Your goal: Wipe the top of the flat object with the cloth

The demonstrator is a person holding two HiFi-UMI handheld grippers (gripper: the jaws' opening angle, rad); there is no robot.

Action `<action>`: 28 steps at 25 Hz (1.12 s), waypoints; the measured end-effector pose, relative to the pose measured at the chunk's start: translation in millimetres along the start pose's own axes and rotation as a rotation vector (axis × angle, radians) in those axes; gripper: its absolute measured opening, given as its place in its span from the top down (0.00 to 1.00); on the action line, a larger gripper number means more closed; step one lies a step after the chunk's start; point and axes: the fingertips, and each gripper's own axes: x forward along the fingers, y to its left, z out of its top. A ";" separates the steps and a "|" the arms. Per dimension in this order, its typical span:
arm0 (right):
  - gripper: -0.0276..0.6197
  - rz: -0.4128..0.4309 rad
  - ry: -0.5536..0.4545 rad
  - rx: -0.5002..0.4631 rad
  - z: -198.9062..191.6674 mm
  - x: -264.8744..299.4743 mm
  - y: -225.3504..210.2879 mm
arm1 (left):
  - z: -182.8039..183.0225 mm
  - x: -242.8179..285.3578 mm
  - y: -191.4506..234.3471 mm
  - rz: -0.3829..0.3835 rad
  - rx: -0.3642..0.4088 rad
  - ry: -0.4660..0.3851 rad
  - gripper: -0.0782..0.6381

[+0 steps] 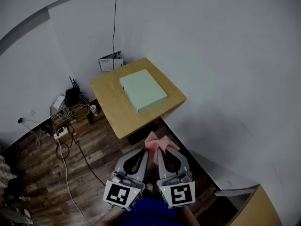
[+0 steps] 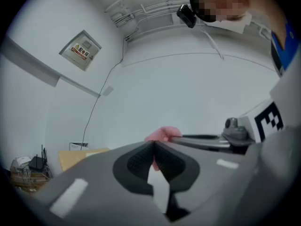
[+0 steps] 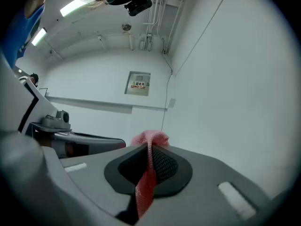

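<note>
A pale green flat box (image 1: 142, 89) lies on a small wooden table (image 1: 113, 112) standing in the corner of the room. Both grippers hang side by side in the air, well short of the table's near edge. My right gripper (image 1: 160, 150) (image 3: 149, 147) is shut on a pink mesh cloth (image 1: 157, 142) (image 3: 146, 182), which bunches above its tips and trails down between the jaws. Beside it my left gripper (image 1: 143, 150) (image 2: 154, 143) is shut, its jaws meeting at the tips. The cloth (image 2: 162, 133) shows just past them.
White walls close in behind and to the right of the table. A booklet (image 1: 111, 61) leans on the wall behind it. A router (image 1: 72, 96), power strip (image 1: 61, 133) and cables lie on the wooden floor at left. Another tabletop corner (image 1: 265, 206) is at lower right.
</note>
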 end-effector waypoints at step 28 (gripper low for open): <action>0.93 -0.054 -0.052 0.108 -17.1 101.6 -77.7 | -20.4 115.9 89.5 -0.007 -0.055 0.031 0.89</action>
